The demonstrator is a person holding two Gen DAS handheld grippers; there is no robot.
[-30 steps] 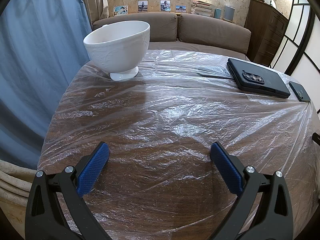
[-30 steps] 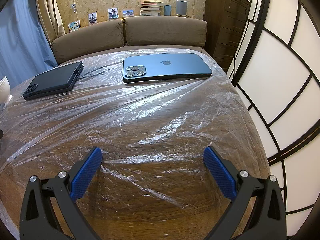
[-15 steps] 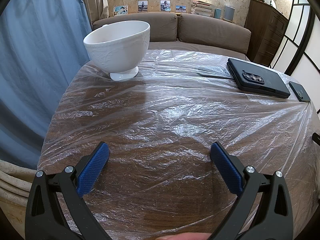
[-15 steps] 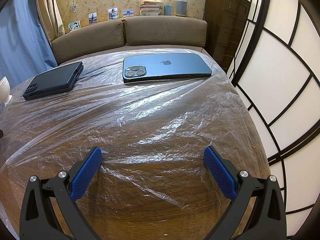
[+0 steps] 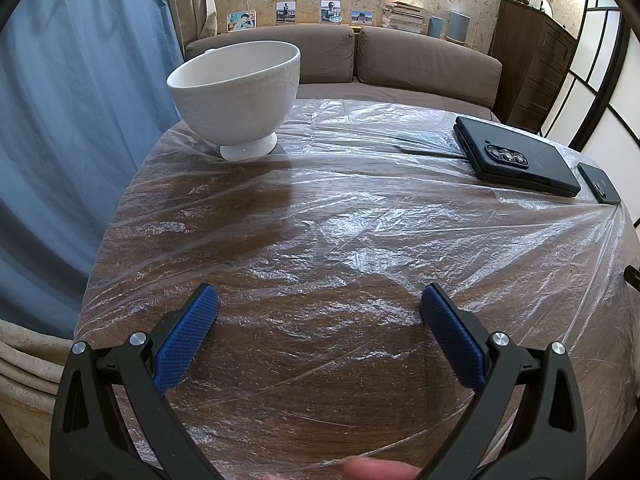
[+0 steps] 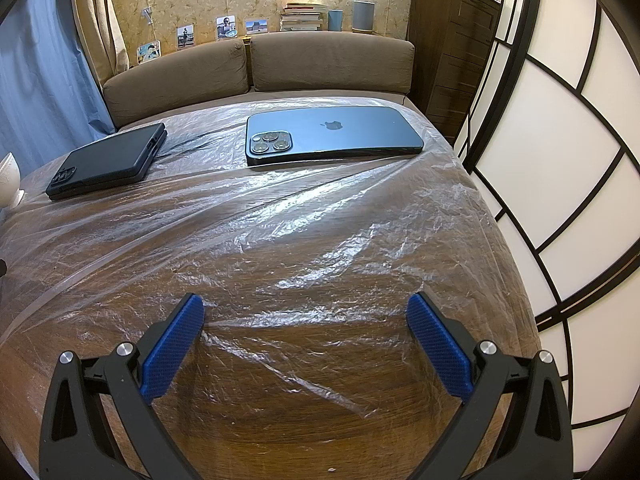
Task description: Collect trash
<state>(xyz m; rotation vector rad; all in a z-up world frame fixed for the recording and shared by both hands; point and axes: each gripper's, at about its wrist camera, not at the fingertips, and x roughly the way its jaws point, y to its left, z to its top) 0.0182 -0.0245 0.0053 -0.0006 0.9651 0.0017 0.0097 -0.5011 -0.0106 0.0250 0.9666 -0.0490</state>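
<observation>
Nothing has shifted except a blurred fingertip (image 5: pixel 374 470) creeping in below my left gripper (image 5: pixel 319 304), jaws apart over the plastic sheet (image 5: pixel 360 220) near the bowl (image 5: pixel 236 92). Right gripper (image 6: pixel 305 314): jaws apart above the sheet (image 6: pixel 280 232), phones (image 6: pixel 332 134) beyond.

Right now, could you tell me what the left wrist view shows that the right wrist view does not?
Only the left wrist view shows the whole white bowl, upright at the table's far left, and the open left gripper. Only the right wrist view shows the whole blue phone, lying face down, the paneled screen and the open right gripper. Both show the clear plastic sheet over the wooden table, the black cased phone and the brown sofa.
</observation>
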